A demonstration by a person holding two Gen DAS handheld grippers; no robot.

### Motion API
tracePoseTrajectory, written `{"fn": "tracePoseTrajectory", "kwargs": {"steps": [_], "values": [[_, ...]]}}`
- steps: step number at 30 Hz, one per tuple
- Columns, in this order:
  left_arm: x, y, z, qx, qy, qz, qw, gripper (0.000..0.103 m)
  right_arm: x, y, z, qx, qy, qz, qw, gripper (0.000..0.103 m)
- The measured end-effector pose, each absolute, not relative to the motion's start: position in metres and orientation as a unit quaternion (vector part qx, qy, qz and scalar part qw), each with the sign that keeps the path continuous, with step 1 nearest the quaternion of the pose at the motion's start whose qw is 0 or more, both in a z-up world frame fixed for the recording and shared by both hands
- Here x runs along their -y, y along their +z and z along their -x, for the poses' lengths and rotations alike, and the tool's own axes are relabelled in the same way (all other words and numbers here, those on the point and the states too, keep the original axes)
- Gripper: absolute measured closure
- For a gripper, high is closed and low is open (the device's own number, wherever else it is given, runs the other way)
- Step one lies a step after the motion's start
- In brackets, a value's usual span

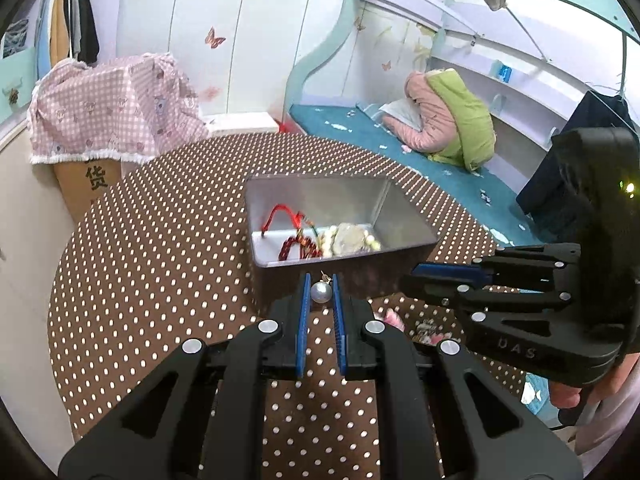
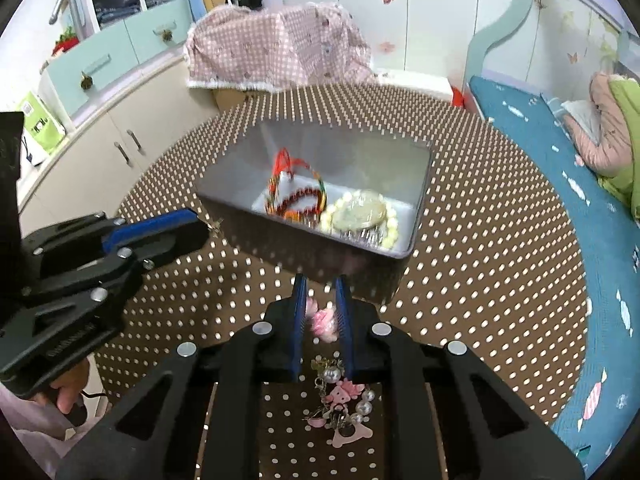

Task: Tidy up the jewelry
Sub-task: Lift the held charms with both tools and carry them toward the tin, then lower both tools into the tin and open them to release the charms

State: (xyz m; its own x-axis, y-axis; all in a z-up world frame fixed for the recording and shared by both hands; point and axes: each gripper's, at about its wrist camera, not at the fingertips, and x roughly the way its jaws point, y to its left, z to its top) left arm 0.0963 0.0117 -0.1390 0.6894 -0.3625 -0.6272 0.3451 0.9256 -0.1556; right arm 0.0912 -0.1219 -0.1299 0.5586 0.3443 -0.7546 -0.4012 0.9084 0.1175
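The left gripper (image 1: 321,294) is pinched shut on a pearl earring (image 1: 321,292), poised just short of the tin's (image 1: 404,216) near wall; I'd carry it over the rim before letting go. The right gripper (image 2: 321,316), narrowed onto a pink charm (image 2: 323,320), angles down at the table (image 2: 480,280); lift slowly so the dangling cluster (image 2: 340,400) clears the wall.
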Motion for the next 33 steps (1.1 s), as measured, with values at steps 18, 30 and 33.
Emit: {"fn": "tracePoseTrajectory", "kwargs": {"steps": [18, 30, 33], "values": [[-0.014, -0.151, -0.093, -0.363, -0.195, 0.020, 0.911, 0.092, 0.103, -0.172, -0.085, -0.459, 0.214, 0.084, 0.858, 0.073], [-0.016, -0.142, -0.090, -0.351, -0.191, 0.021, 0.917, 0.092, 0.113, -0.154, -0.086, -0.447, 0.203, 0.069, 0.869, 0.086], [-0.014, -0.135, -0.092, -0.342, -0.192, 0.018, 0.920, 0.092, 0.119, -0.137, -0.083, -0.427, 0.203, 0.057, 0.879, 0.086]]}}
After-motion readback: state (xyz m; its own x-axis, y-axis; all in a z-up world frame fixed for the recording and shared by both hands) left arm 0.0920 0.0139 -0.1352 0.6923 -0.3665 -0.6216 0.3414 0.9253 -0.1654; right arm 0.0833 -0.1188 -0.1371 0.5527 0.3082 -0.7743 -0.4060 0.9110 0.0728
